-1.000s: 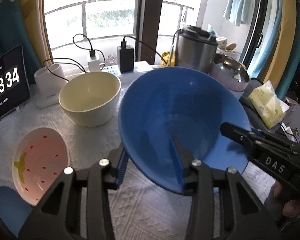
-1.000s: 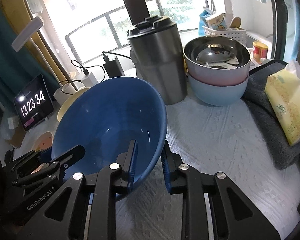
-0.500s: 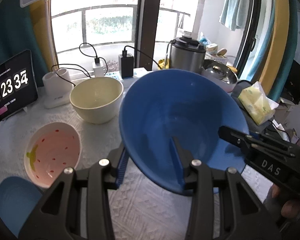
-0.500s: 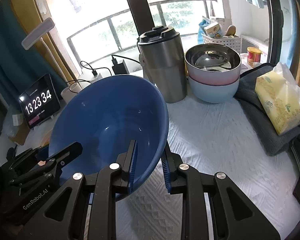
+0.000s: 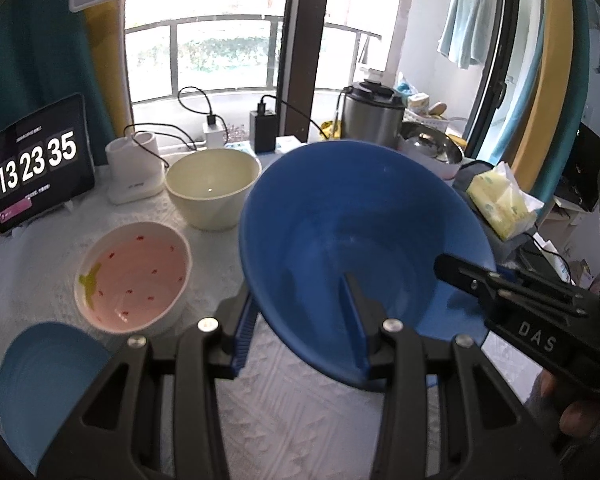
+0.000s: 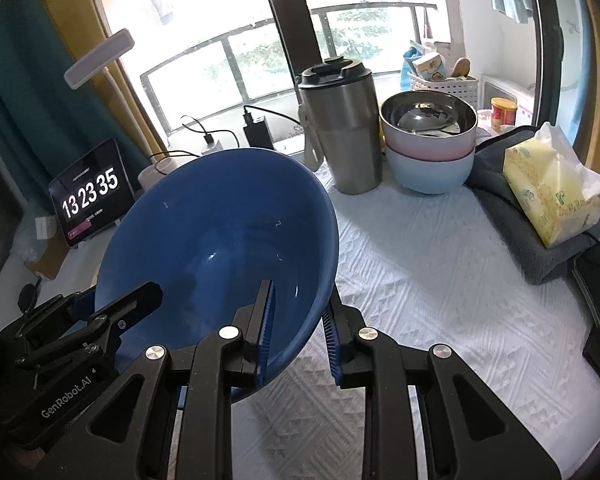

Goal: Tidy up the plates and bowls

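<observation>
1. Left wrist view: the left tool (image 5: 300, 320) pinches the near rim of the blue bowl (image 5: 360, 232), one finger inside and one outside. The bowl is tilted, clear of the bench (image 5: 292, 412). The right tool (image 5: 496, 280) grips the rim on the bowl's right, probably sharing the wide bowl's weight. Left of the blue bowl stand a cream bowl (image 5: 212, 184) and a pink speckled dish (image 5: 134, 276).

2. Right wrist view: the right tool (image 6: 298, 332) clamps the bowl's rim likewise. To the right of the blue bowl, beyond a steel flask (image 6: 342, 128), is a bowl stack (image 6: 430, 144), a likely nesting place.
</observation>
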`<action>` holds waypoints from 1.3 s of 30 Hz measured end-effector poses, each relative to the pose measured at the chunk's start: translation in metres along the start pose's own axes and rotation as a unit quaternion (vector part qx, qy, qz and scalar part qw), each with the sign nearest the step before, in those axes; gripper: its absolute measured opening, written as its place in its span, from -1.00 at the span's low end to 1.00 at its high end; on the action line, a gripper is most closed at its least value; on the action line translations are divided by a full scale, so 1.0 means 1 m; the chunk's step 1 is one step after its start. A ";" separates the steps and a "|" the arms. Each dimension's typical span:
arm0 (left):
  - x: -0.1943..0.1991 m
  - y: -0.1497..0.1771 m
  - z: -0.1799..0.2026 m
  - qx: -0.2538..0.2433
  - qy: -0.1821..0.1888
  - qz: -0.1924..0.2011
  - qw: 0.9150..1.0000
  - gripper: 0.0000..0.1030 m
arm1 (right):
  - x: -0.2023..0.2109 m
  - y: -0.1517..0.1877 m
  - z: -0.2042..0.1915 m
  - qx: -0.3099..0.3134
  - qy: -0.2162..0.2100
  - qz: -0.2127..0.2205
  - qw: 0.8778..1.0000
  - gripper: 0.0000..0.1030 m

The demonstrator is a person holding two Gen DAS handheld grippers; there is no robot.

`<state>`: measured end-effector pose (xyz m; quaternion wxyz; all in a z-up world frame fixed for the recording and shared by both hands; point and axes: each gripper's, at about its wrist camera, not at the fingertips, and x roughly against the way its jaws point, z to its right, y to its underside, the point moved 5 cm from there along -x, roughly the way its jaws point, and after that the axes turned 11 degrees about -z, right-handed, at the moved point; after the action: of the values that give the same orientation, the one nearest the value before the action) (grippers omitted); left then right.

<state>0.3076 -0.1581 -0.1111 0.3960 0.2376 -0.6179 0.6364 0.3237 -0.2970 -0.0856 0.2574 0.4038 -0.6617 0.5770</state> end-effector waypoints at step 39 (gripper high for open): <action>0.005 0.066 -0.023 0.009 0.004 -0.060 0.998 -0.18 | -0.011 0.057 -0.030 -0.014 0.011 -0.061 0.998 -0.48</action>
<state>0.2566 -0.1301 -0.1497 0.4339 0.2754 -0.5948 0.6182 0.2783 -0.2650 -0.1198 0.3044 0.4337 -0.6409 0.5554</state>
